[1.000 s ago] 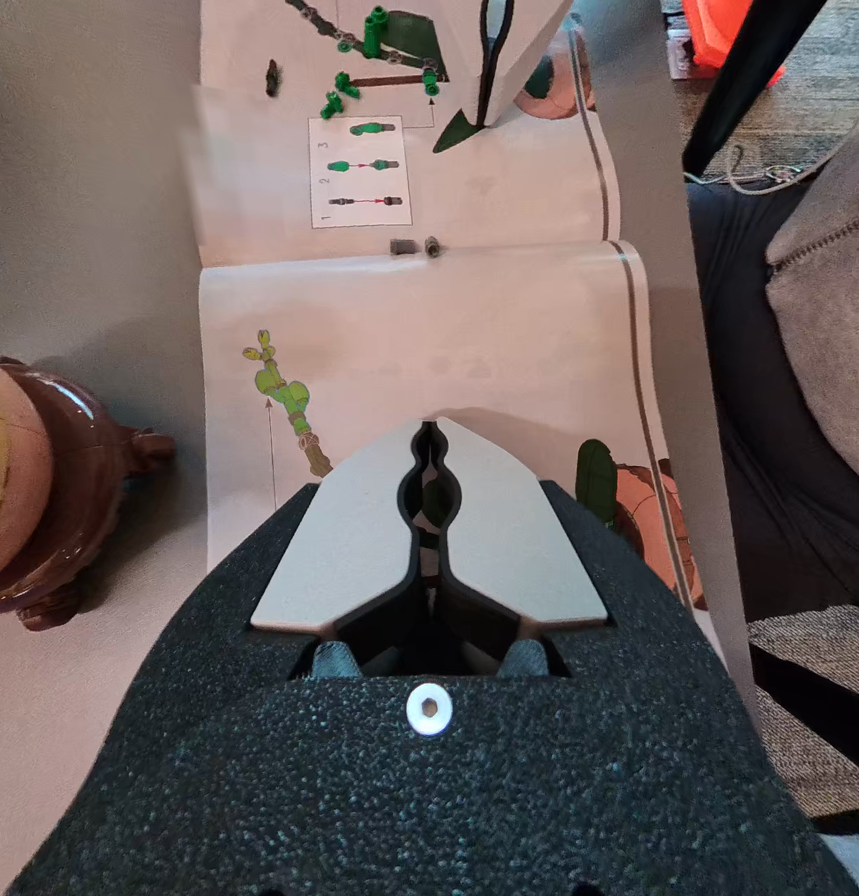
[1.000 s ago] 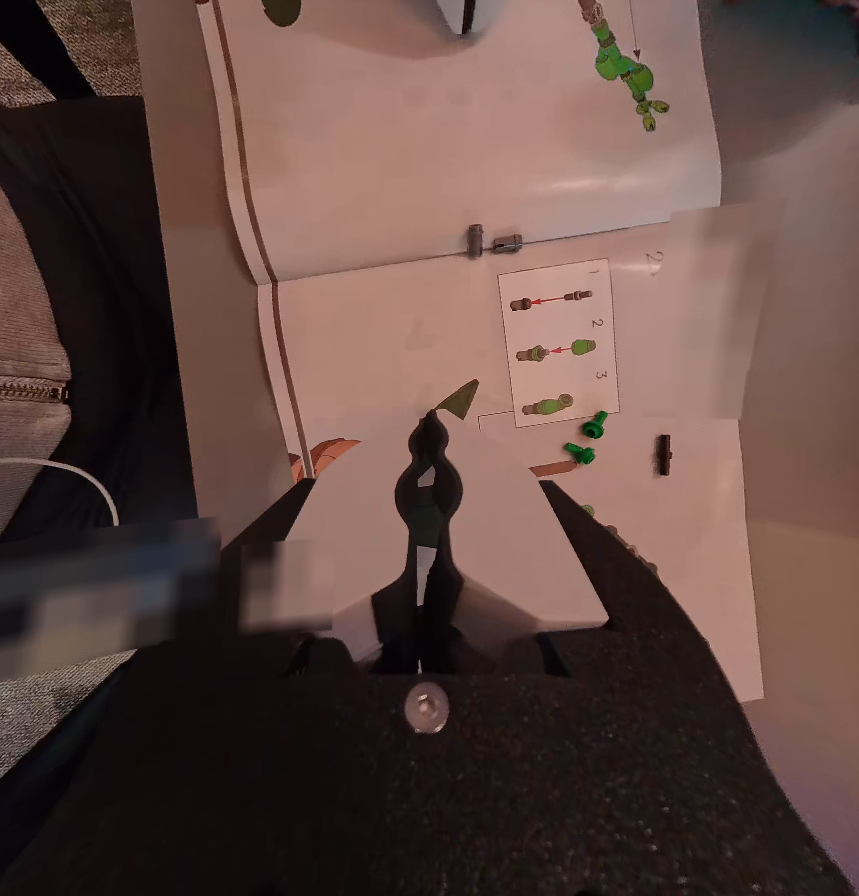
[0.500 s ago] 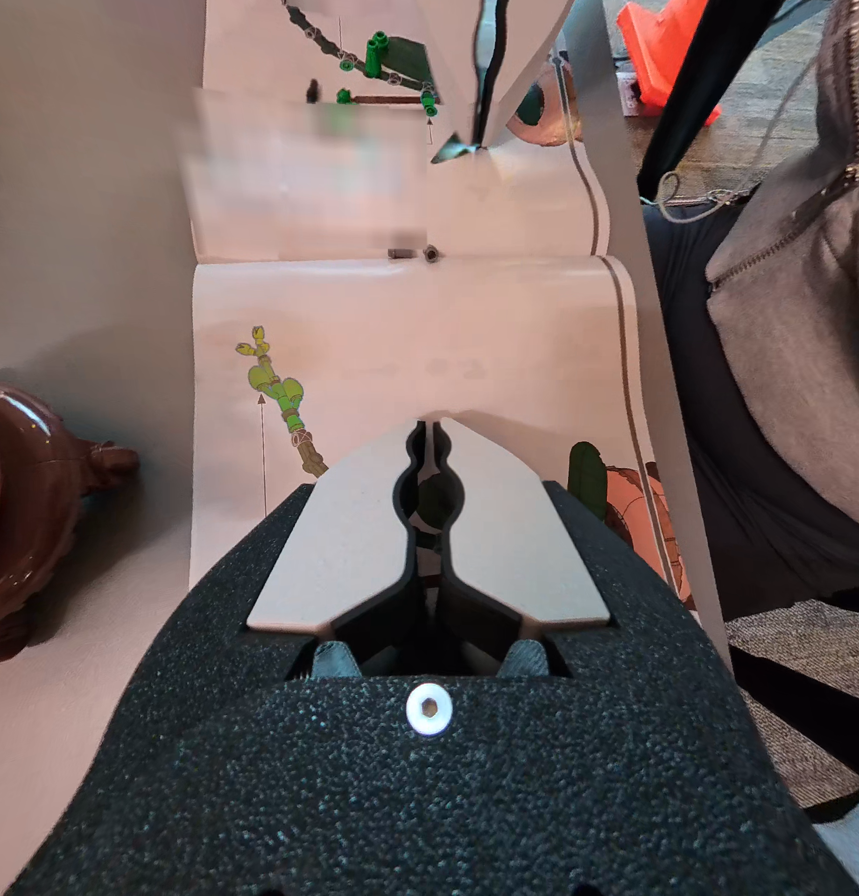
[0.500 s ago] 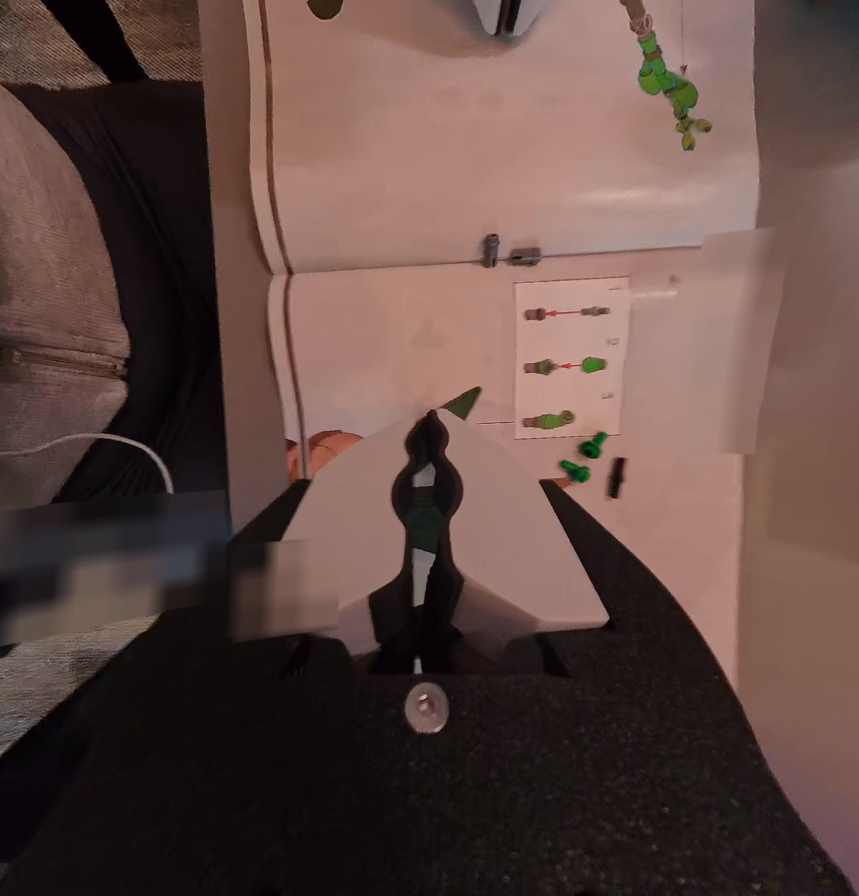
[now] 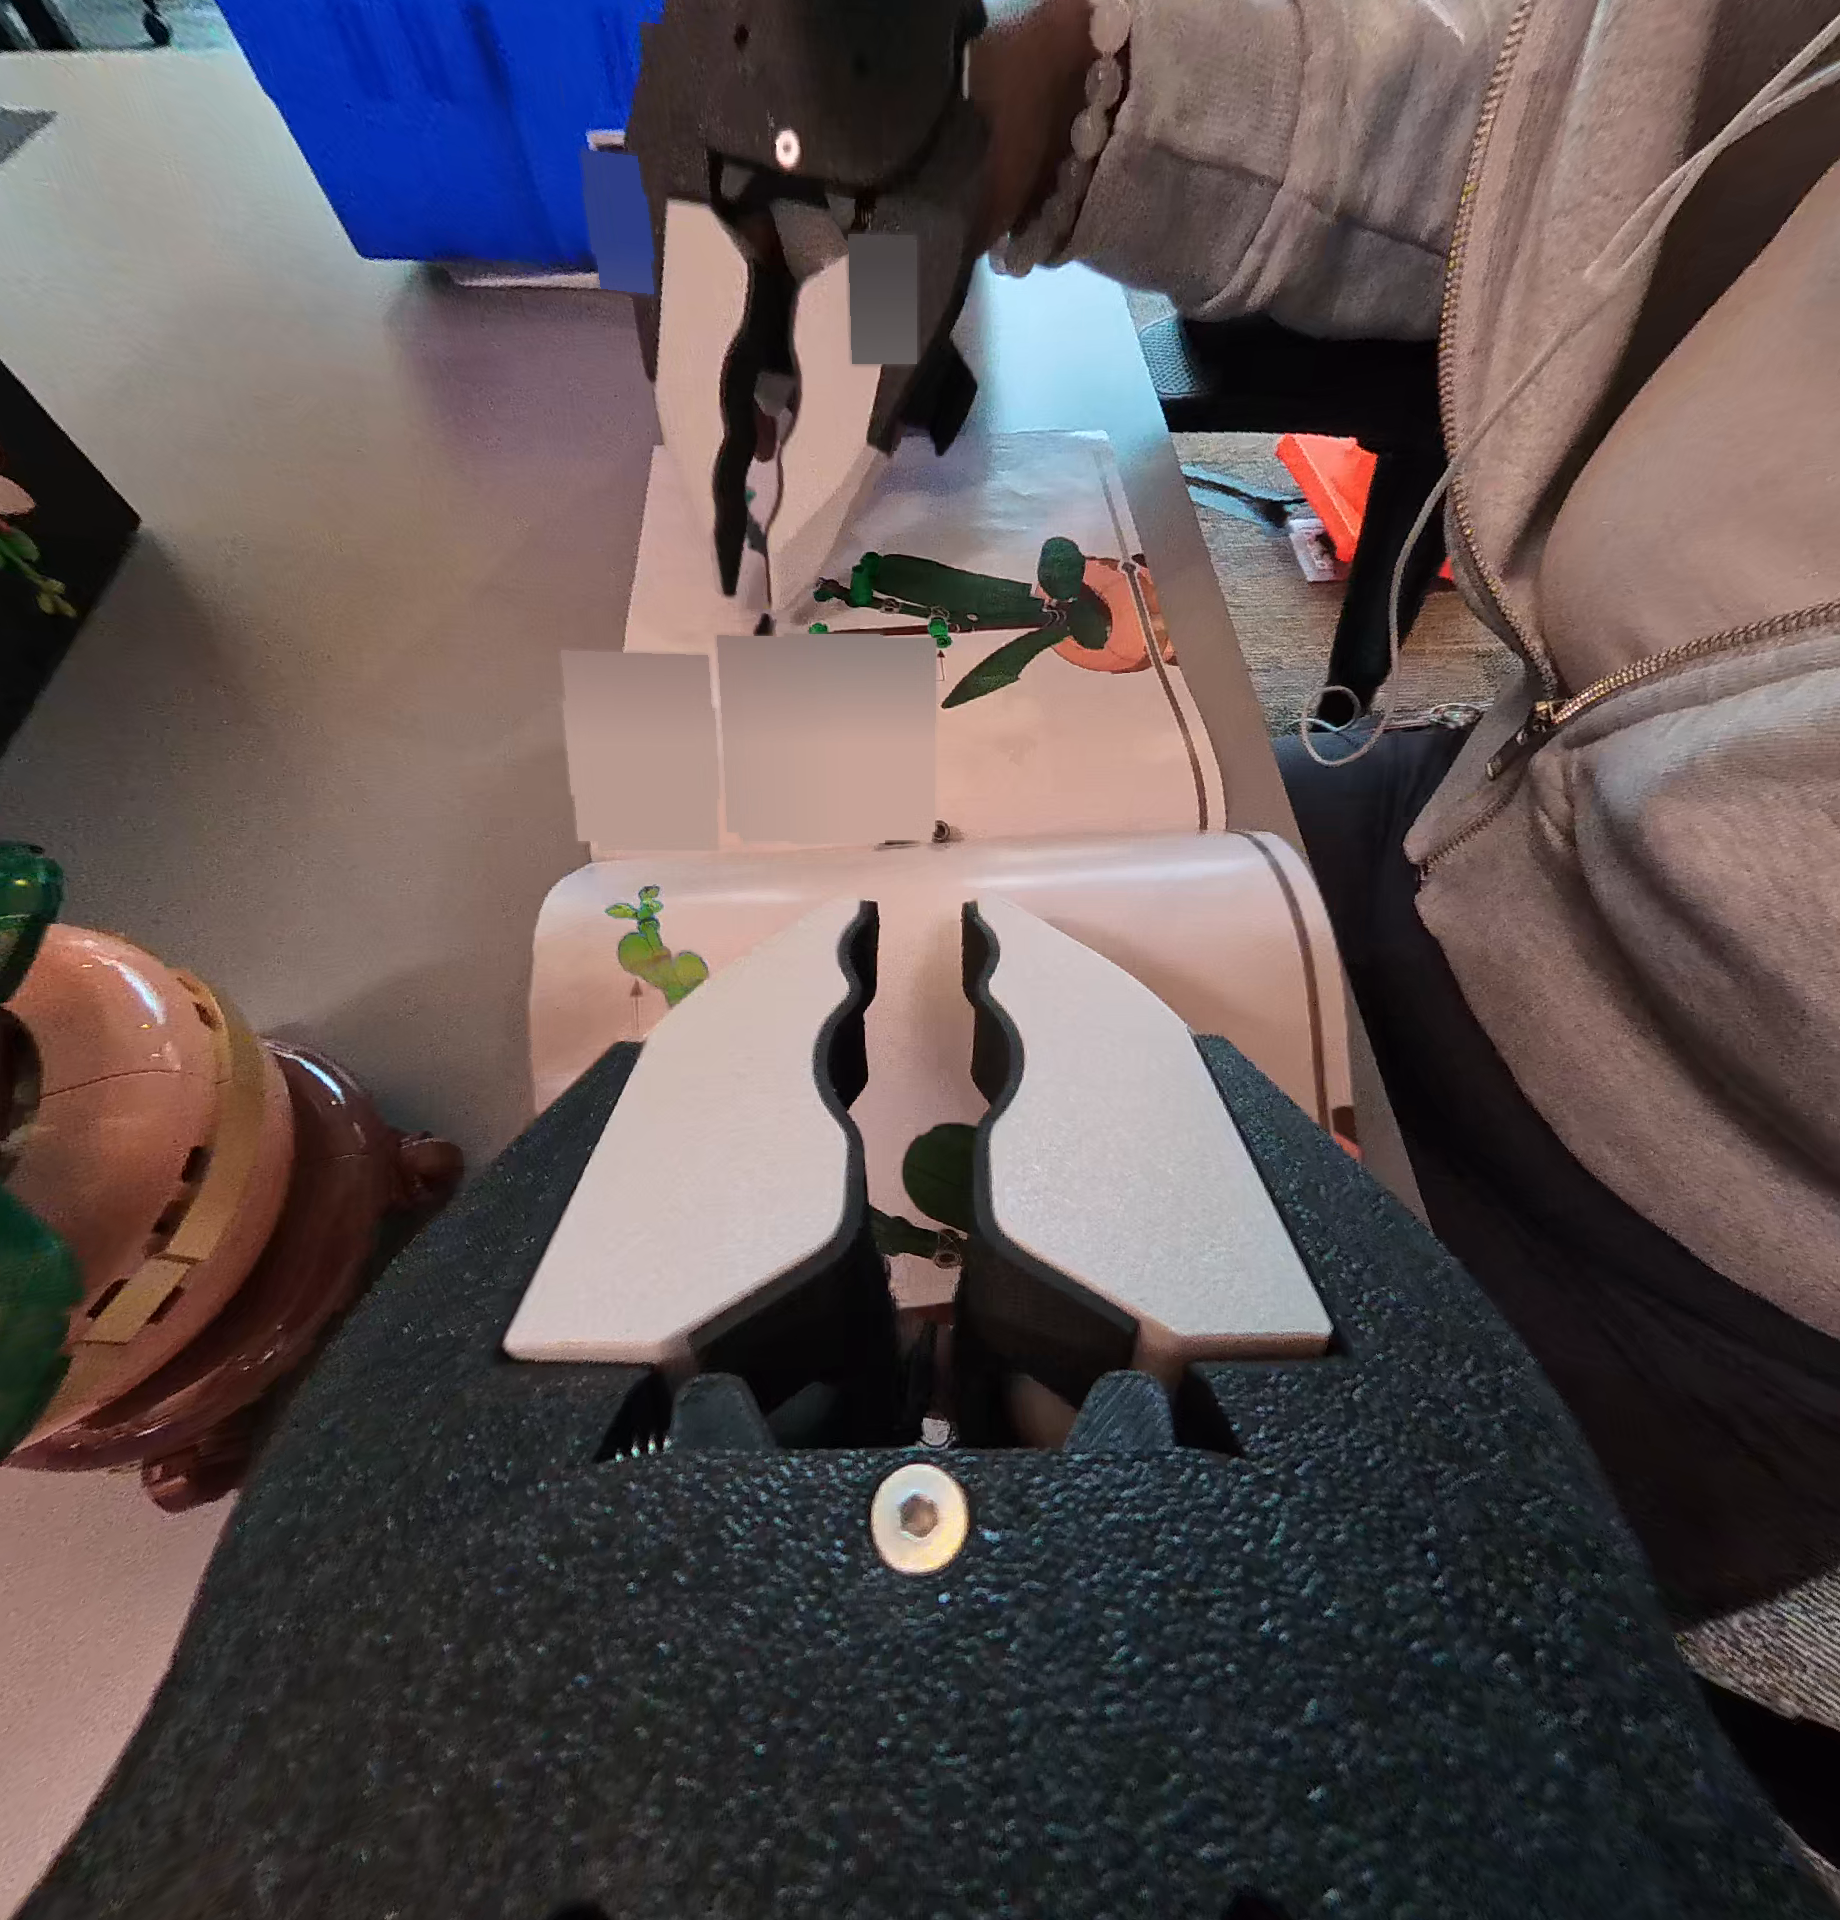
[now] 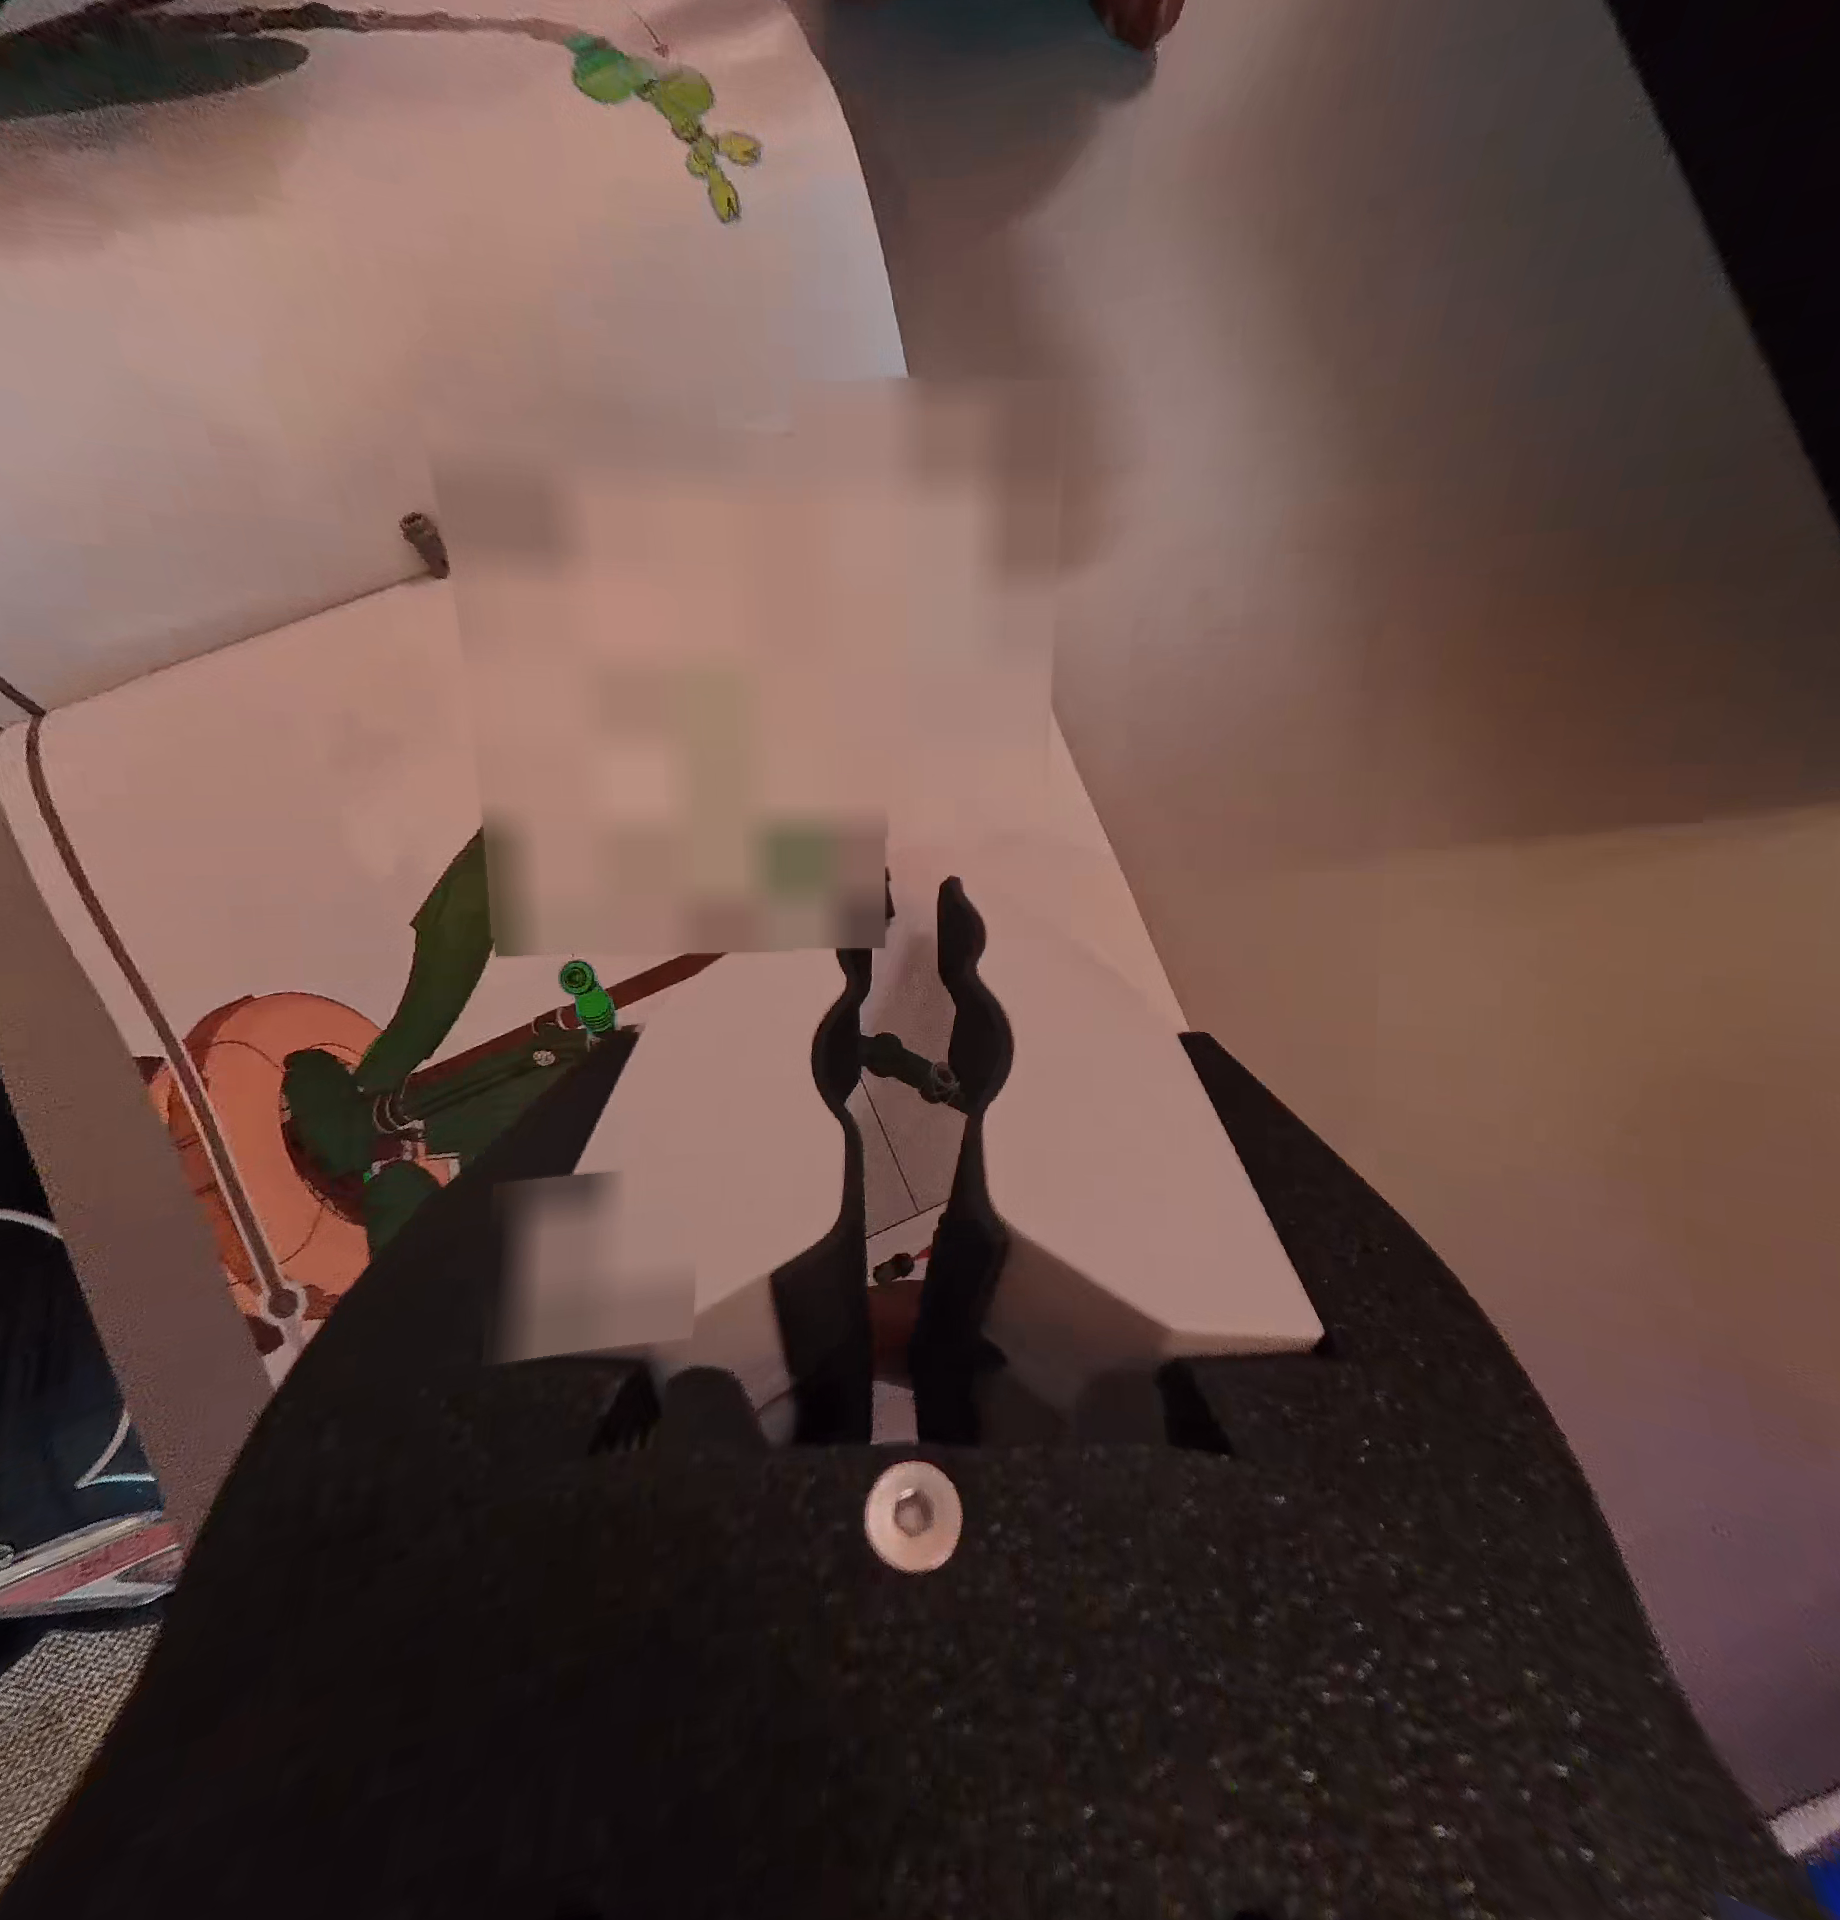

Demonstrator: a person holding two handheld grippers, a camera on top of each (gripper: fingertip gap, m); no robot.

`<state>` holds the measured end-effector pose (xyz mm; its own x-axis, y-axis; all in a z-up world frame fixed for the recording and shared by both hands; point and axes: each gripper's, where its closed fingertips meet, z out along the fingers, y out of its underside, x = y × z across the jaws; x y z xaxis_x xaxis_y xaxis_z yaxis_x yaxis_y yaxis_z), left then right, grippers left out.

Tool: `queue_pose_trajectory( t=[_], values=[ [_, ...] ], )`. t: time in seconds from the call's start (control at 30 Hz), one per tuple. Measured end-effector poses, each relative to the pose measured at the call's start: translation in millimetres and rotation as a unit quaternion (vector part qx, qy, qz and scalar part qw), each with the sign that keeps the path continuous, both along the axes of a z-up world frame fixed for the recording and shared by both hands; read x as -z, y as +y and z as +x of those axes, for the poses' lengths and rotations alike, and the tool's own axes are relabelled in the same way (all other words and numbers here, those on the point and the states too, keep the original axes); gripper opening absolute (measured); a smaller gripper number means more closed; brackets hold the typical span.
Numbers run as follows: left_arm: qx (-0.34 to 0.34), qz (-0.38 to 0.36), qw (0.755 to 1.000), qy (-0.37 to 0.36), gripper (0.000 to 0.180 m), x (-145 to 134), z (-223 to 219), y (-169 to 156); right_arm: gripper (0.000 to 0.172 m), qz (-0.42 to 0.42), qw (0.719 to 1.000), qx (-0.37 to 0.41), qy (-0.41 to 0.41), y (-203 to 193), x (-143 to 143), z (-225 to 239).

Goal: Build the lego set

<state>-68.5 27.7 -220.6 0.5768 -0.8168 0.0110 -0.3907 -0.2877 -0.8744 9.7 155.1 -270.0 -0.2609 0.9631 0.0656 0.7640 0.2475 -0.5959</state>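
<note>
An open instruction booklet [image 5: 1051,758] is laid flat on a pale table [image 5: 324,623], its pages bowing up on either side of the fold. Two small grey pieces [image 5: 940,831] are lodged in that crease, where they are likely kept from rolling.

The left gripper [image 5: 918,914] is held low over the near page. Its fingers are parted a little and only bare paper is seen between them, so nothing is gripped.

The right gripper [image 6: 911,914] is pointed steeply down at the far page. Its fingers are also slightly apart, and a small dark pin [image 6: 900,1062] is framed in the rounded hollow of the pads. Whether the pin is touched by them or merely lies on the paper beneath cannot be told.

A bright green pin [image 6: 587,1003] is left loose on the page just to the left of that gripper, over the printed plant drawing.

A brick-built pot [image 5: 147,1195] (brown and tan, with dark green leaves) is stood beside the booklet, on the left gripper's side and clear of the pages. A person's grey zip jacket [image 5: 1674,935] is seen at the table's edge.
</note>
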Motion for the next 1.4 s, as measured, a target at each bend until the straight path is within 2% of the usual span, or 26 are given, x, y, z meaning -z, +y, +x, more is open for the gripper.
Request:
queue_pose_trajectory(
  t=[0.13, 0.27, 0.47, 0.57, 0.63, 0.7, 0.83, 0.93, 1.0, 1.03, 1.17, 1.27, 1.4],
  values=[
    [-0.008, 0.022, 1.0, -0.013, 0.016, -9, -2, 3, 0.011, -0.015, 1.0, -0.006, 0.008, -4, 3, -3],
    [-0.019, 0.049, 0.998, -0.044, 0.018, -23, -2, 5, 0.003, -0.022, 1.0, -0.021, -0.004, -9, 6, -2],
    [0.02, 0.012, 0.998, -0.054, 0.021, -14, 33, 4, 0.002, -0.025, 0.999, -0.024, -0.002, -10, 6, -2],
    [0.028, -0.024, 0.999, 0.006, 0.021, 3, 51, 2, 0.002, -0.014, 1.0, -0.026, -0.005, -9, 6, -2],
    [0.006, -0.056, 0.993, 0.104, 0.022, 16, 34, -2, 0.002, -0.009, 1.0, -0.025, -0.007, -9, 6, -2],
    [-0.028, -0.053, 0.987, 0.152, 0.017, 11, 8, -5, 0.002, -0.006, 1.0, -0.026, -0.006, -9, 7, -3],
    [-0.096, -0.02, 0.989, 0.114, 0.014, -15, -25, 1, 0.002, 0.001, 1.0, -0.027, -0.008, -9, 7, -3],
    [-0.081, 0.016, 0.995, 0.046, 0.014, -29, 4, 10, 0.002, 0.005, 1.0, -0.027, -0.008, -9, 7, -3],
    [-0.031, -0.01, 0.999, -0.001, 0.012, -21, 41, 9, 0.002, 0.005, 1.0, -0.027, -0.008, -9, 7, -3],
    [-0.011, -0.032, 0.999, 0.003, 0.011, -9, 53, 7, 0.002, 0.005, 1.0, -0.027, -0.007, -9, 7, -3],
    [0.015, -0.101, 0.992, 0.078, 0.008, 39, 64, -1, 0.002, 0.008, 1.0, -0.026, -0.007, -9, 8, -3],
    [0.015, -0.14, 0.986, 0.086, 0.008, 52, 60, -5, 0.002, 0.01, 1.0, -0.027, -0.007, -10, 7, -3],
    [0.024, -0.146, 0.987, 0.059, 0.006, 51, 58, -6, 0.002, 0.007, 1.0, -0.027, -0.005, -10, 7, -2]
  ],
)
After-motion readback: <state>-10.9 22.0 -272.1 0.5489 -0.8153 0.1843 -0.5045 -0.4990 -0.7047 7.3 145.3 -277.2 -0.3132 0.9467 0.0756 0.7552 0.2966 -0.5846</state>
